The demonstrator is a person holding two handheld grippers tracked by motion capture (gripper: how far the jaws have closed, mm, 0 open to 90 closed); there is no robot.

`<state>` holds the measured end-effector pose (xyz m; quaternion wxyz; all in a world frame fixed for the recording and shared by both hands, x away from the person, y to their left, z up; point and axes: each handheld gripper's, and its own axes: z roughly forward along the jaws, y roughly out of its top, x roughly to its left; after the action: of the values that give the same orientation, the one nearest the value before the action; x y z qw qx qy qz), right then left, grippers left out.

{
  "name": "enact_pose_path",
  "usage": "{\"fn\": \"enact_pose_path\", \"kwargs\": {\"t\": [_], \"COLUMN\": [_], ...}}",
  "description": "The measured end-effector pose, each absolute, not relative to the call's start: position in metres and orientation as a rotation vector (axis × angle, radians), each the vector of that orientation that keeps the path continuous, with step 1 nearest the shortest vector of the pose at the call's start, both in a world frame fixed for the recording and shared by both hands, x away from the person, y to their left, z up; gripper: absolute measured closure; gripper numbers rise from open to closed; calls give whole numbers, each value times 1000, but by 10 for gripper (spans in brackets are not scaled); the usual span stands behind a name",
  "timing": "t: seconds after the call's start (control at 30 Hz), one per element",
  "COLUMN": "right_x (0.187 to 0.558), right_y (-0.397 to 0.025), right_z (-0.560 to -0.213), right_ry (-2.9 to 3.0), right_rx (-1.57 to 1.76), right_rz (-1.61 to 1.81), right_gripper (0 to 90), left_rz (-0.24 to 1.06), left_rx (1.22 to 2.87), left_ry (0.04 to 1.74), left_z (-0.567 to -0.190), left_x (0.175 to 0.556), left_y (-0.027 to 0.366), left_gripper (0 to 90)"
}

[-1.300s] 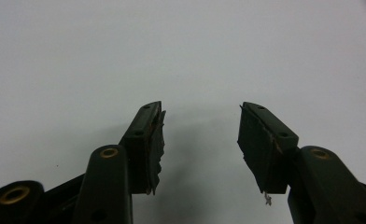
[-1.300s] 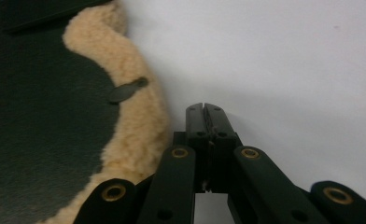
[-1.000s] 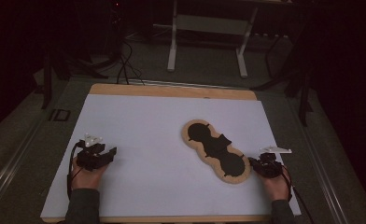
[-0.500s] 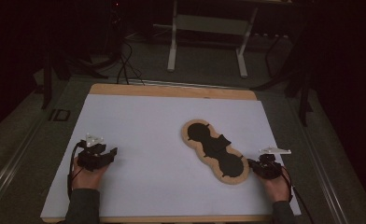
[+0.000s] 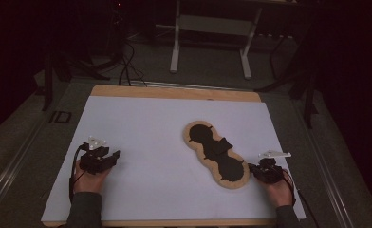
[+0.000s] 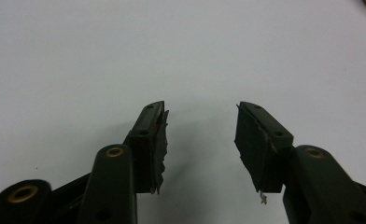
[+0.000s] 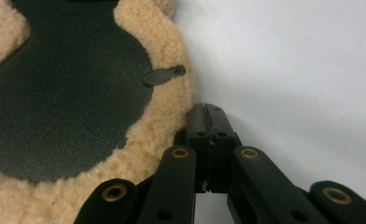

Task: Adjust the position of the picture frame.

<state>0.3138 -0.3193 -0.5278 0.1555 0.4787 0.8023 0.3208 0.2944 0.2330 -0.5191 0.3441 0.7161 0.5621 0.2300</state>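
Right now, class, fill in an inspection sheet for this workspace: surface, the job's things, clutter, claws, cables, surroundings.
Surface: white sheet over a wooden board.
Job's things: fleece pad, tan fleece rim around a black centre, lying flat at right of middle.
Clutter: nothing seen.
Claws: left claw open over bare sheet, holding nothing; right claw shut at the pad's fleece edge, and I can't tell whether fleece is pinched between the jaws.
Cables: one trails from each claw along the hands; loose black cables lie on the floor behind the board.
Surroundings: dark room, white frame stand beyond the table.
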Motion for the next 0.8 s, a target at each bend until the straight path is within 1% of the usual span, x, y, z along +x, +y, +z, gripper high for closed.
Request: {"fn": "enact_pose_path", "kwargs": {"t": [0.4, 0.8], "right_x": [311, 305], "right_y": [-303, -274], "right_z": [-527, -526], "right_ry": [2357, 2452], "right_rx": [1290, 1148], "right_rz": [894, 875], "right_gripper": [900, 900], "left_rz": [612, 635], "left_rx": [1864, 1863], "left_ry": [1451, 1428], "left_z": [-518, -517], "left_x": [294, 292], "left_y": [233, 231], "left_gripper": [538, 536]}}
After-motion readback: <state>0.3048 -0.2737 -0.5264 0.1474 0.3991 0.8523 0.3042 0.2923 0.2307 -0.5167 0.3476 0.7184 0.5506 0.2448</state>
